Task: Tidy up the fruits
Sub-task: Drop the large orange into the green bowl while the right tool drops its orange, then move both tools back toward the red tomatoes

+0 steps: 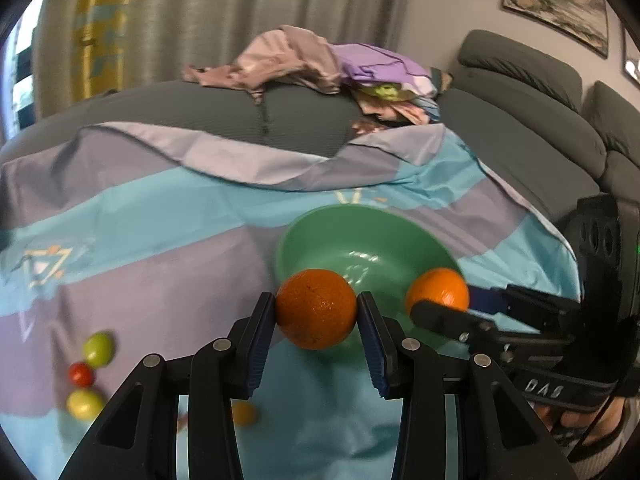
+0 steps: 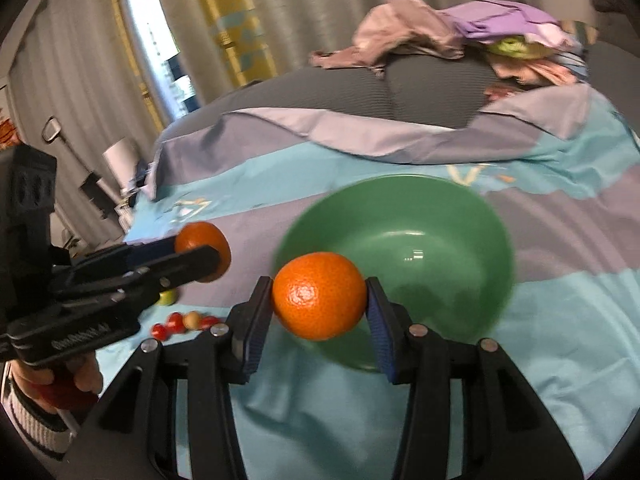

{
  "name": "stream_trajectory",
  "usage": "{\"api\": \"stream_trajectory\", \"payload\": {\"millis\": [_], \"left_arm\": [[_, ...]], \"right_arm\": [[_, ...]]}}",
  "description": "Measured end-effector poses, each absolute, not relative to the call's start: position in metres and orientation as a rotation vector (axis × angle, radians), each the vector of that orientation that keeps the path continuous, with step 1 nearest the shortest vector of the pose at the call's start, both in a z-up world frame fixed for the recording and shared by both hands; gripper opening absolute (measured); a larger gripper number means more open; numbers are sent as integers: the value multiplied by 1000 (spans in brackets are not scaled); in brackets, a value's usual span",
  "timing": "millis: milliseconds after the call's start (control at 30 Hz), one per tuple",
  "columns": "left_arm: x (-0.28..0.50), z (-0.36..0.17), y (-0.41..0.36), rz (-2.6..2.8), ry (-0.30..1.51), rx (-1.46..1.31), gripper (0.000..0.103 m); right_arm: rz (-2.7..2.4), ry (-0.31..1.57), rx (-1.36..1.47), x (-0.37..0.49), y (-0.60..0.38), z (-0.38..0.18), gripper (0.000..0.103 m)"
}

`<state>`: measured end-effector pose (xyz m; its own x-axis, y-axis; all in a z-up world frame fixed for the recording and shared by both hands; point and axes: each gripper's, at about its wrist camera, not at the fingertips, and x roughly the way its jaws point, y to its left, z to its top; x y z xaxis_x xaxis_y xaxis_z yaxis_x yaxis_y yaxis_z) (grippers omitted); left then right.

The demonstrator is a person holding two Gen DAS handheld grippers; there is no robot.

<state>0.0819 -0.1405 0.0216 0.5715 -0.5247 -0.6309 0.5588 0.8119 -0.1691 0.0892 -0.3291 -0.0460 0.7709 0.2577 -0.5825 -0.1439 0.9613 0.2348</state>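
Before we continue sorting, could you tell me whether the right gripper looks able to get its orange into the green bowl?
Probably yes: the right gripper already holds its orange near the green bowl, which looks empty.

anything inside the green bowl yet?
Green bowl looks empty: bare glossy floor. Its near rim is hidden behind the orange held in the right tool, so that strip can't be checked.

walls: pale grey wall point(image 1: 448, 8), framed landscape picture point(image 1: 556, 0) | windows: long grey pleated curtains point(image 1: 248, 12), daylight through window gap point(image 2: 160, 32) | furniture: dark grey padded sofa point(image 1: 520, 92) | cover: blue-and-lilac patterned sheet point(image 1: 160, 220) | clutter: heap of pink and purple clothes point(image 1: 320, 60)
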Motion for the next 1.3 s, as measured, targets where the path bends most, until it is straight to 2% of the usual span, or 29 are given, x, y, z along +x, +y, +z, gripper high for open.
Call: {"api": "stream_trajectory", "payload": {"millis": [400, 633, 767, 900, 1300], "left_arm": [[97, -13, -186, -636, 842, 172, 41], [84, -5, -173, -623, 810, 159, 43], [68, 3, -149, -591, 783, 137, 46], [51, 4, -116, -524, 783, 119, 59], [-2, -10, 13, -247, 850, -3, 59]], "right_arm": [[169, 730, 176, 96, -351, -75, 47], [167, 693, 209, 81, -354, -65, 58], [170, 682, 217, 67, -354, -61, 59], [190, 681, 210, 52, -348, -58, 63], [307, 729, 142, 25, -299, -62, 63]]}}
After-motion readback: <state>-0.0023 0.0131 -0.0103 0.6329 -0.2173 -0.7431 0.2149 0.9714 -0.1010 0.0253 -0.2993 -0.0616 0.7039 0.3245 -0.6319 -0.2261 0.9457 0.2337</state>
